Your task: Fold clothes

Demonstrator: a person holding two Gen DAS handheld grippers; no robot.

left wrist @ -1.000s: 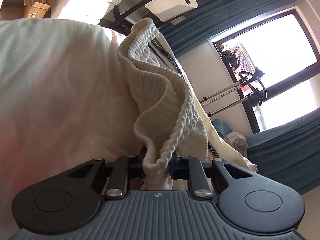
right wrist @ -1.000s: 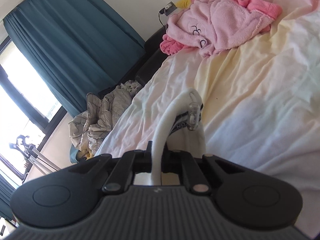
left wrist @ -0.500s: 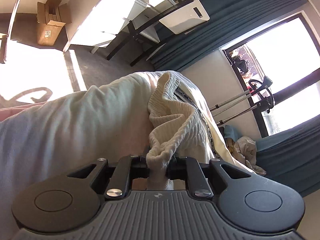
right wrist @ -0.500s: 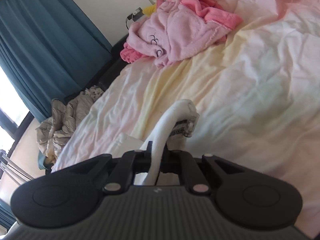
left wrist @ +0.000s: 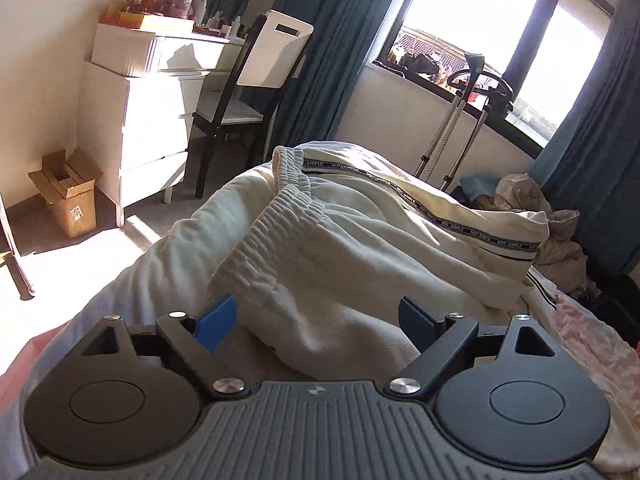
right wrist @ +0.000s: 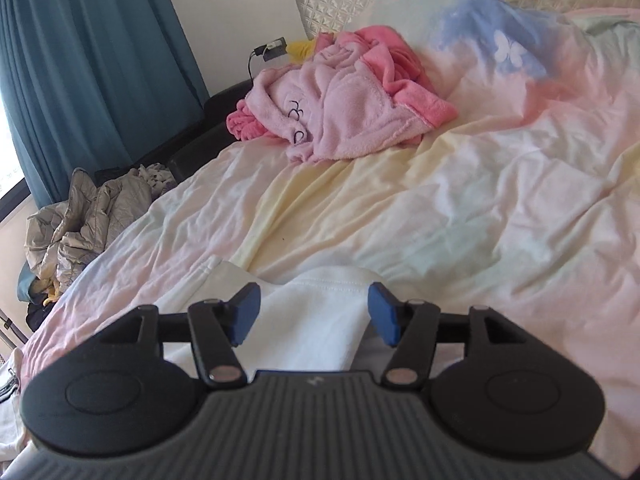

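Observation:
Cream sweatpants [left wrist: 360,248] with a ribbed elastic waistband and a black lettered side stripe lie folded over on the bed, in the left wrist view. My left gripper [left wrist: 316,322] is open, its blue pads on either side of the fabric near the waistband, not gripping it. In the right wrist view the same cream garment [right wrist: 304,312] lies flat under my right gripper [right wrist: 314,316], which is open with its pads apart above the cloth.
A pink fleece robe [right wrist: 340,112] lies bunched near the pillow [right wrist: 480,36]. The pastel bedsheet [right wrist: 480,208] is wrinkled. A heap of grey clothes [right wrist: 84,216] sits by the teal curtain. A white dresser [left wrist: 148,120], chair [left wrist: 256,80] and cardboard box [left wrist: 68,196] stand beside the bed.
Both grippers have let go of the cream sweatpants and opened. The garment, held up before, now lies folded on the bed. Both cameras have tilted to a lower, level view.

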